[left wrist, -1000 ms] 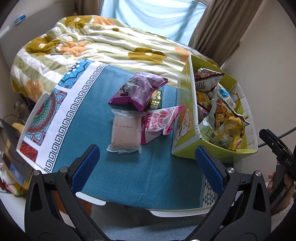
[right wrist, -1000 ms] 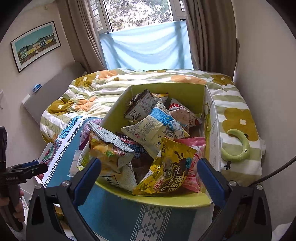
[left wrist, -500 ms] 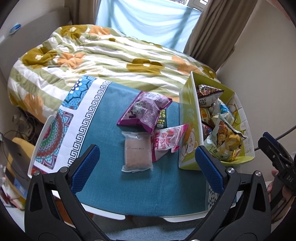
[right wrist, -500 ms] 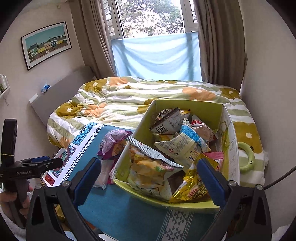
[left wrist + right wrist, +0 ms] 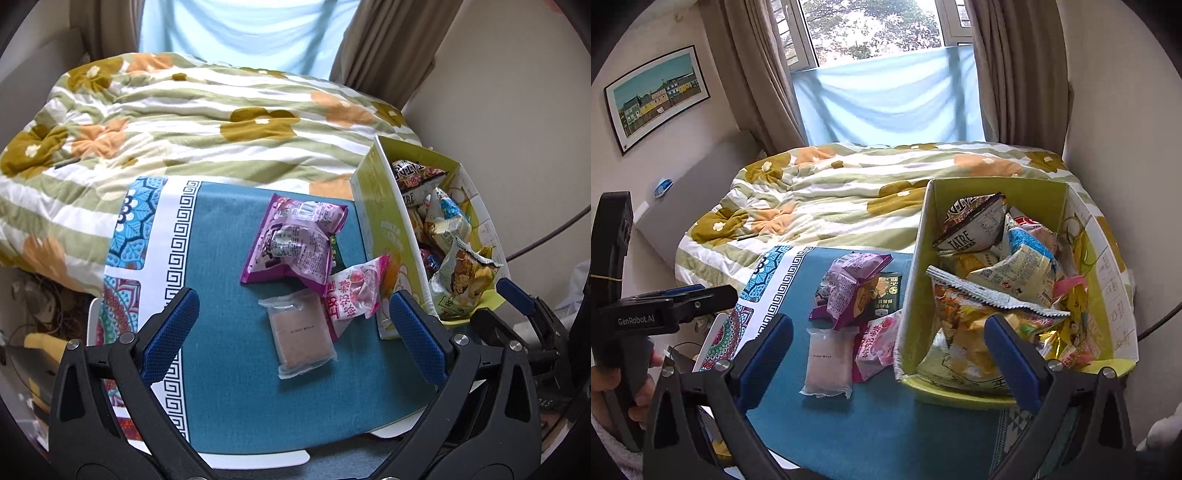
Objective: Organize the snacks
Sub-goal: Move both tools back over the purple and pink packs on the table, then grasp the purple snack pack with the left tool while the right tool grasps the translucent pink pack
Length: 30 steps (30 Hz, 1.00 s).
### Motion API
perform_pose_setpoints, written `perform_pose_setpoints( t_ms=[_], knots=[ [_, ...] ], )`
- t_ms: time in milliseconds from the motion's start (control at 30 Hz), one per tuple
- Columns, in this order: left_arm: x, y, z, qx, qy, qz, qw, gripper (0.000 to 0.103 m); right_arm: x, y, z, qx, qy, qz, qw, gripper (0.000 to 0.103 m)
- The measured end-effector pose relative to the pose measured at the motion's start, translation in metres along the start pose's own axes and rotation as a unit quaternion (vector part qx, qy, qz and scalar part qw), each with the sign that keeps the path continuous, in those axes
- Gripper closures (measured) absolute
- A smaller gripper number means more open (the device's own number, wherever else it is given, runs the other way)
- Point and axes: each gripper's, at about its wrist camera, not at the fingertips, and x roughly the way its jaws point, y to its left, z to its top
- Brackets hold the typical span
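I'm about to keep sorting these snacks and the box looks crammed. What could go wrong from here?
The yellow-green box is already heaped, so another packet could slide off the chip bag on top. The pink packet leans against the box wall and tucks under the purple bag; pulling it may drag that.

Daylight from the window (image 5: 882,33) at the far wall; panes overexposed, tree outside washed out. Blue cloth (image 5: 890,96) below glows, backlit. Even, soft light over the bed (image 5: 849,184); shadows faint. Strong fisheye curvature, dark vignette at corners in both views. Focus sharp centrally; slight softness toward edges.
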Motion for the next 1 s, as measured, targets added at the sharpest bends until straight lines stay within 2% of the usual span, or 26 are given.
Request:
perform_pose_setpoints(
  t_ms=[233, 467, 567, 733, 1000],
  knots=[
    [0.034, 0.011, 0.025, 0.045, 0.034, -0.041, 0.9975, 0.001, 0.017, 0.034, -0.016, 0.026, 0.002, -0.037, 0.999, 0.0],
    [0.097, 0.001, 0.052, 0.11, 0.08, -0.064, 0.9886, 0.001, 0.028, 0.069, -0.035, 0.032, -0.011, -0.085, 0.996, 0.0],
    [0.131, -0.004, 0.058, 0.121, 0.101, -0.062, 0.9855, 0.001, 0.043, 0.076, -0.045, 0.037, 0.005, -0.094, 0.995, 0.0],
    [0.178, -0.01, 0.059, 0.125, 0.119, -0.029, 0.9845, 0.001, 0.077, 0.083, -0.069, 0.046, 0.048, -0.091, 0.994, 0.0],
    [0.212, 0.012, 0.056, 0.107, 0.146, -0.024, 0.9832, 0.001, 0.119, 0.08, -0.083, 0.048, 0.07, -0.07, 0.994, 0.0]
  ],
)
